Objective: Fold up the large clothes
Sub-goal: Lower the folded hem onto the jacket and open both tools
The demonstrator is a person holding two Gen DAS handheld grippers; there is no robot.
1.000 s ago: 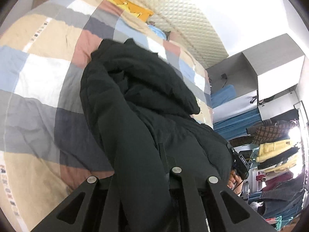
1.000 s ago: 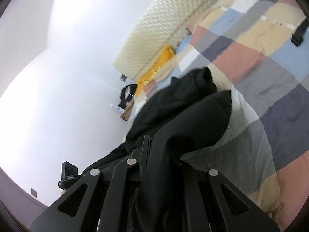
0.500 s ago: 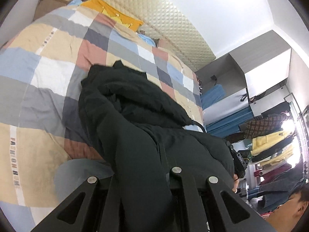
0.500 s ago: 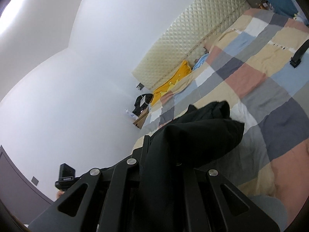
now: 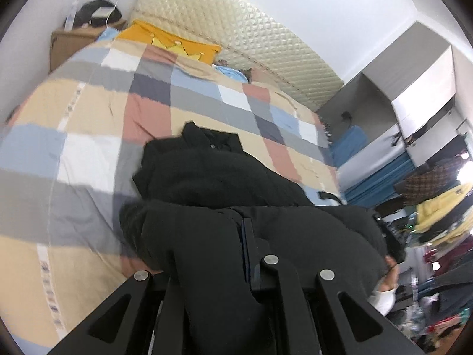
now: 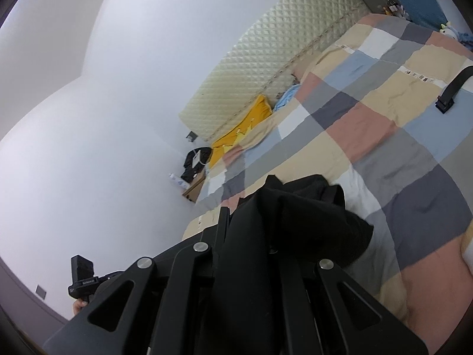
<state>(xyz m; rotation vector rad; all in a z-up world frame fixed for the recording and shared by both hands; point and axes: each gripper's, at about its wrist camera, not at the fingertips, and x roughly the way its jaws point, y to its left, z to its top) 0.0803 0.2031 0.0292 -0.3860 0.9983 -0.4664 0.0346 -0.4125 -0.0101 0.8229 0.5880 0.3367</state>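
A large black jacket (image 5: 212,177) lies bunched on the checked quilt (image 5: 88,153), its near part lifted off the bed. My left gripper (image 5: 235,226) is shut on a fold of it; cloth drapes over the fingers and hides one tip. In the right wrist view the same jacket (image 6: 295,222) hangs across my right gripper (image 6: 245,216), which is shut on another fold. The other hand-held gripper (image 6: 81,278) shows at the lower left there, with a hand under it. The jacket's collar end rests on the quilt (image 6: 384,118).
A quilted cream headboard (image 5: 236,32) and a yellow pillow (image 5: 171,44) stand at the bed's far end, a wooden nightstand (image 5: 74,41) beside them. A rack of hanging clothes (image 5: 437,207) fills the right side. A black strap (image 6: 452,91) lies on the quilt.
Both grippers have risen with the jacket in them. The near part of the jacket has come up off the quilt, and more of the bed and headboard shows.
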